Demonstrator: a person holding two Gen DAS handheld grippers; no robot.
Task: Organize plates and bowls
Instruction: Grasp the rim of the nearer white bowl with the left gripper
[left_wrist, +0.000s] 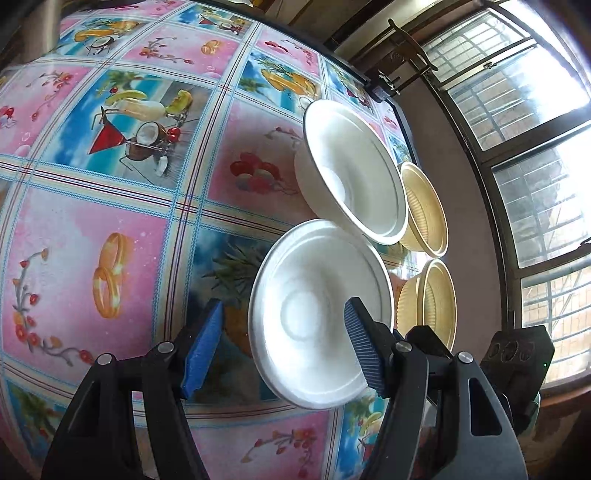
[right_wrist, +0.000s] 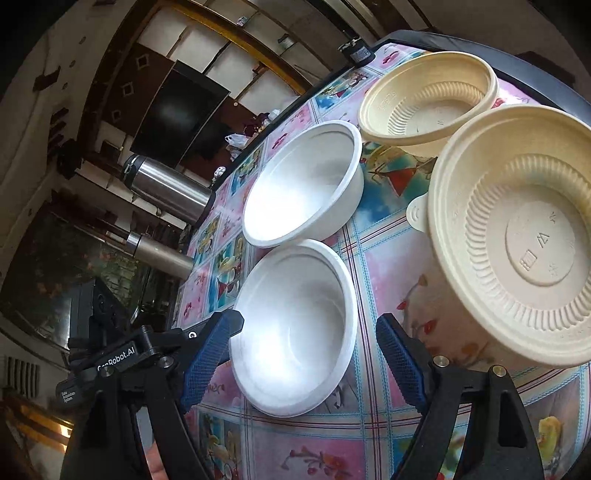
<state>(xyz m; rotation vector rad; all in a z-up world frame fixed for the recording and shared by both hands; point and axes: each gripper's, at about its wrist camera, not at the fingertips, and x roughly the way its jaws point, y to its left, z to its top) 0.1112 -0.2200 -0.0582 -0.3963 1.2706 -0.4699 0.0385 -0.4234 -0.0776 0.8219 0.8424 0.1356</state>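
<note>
Four bowls sit on your patterned tablecloth (right_wrist: 376, 266): the near white bowl (right_wrist: 295, 328) just beside the far white bowl (right_wrist: 303, 181), with the near beige bowl (right_wrist: 517, 236) and far beige bowl (right_wrist: 428, 99) to their right in the right wrist view. Your right gripper (right_wrist: 306, 362) is spread wide, empty, its fingers flanking the near white bowl without touching it. Your left gripper (left_wrist: 284, 343) is likewise spread and empty, one blue pad (left_wrist: 360, 343) over that bowl's interior; contact cannot be determined.
</note>
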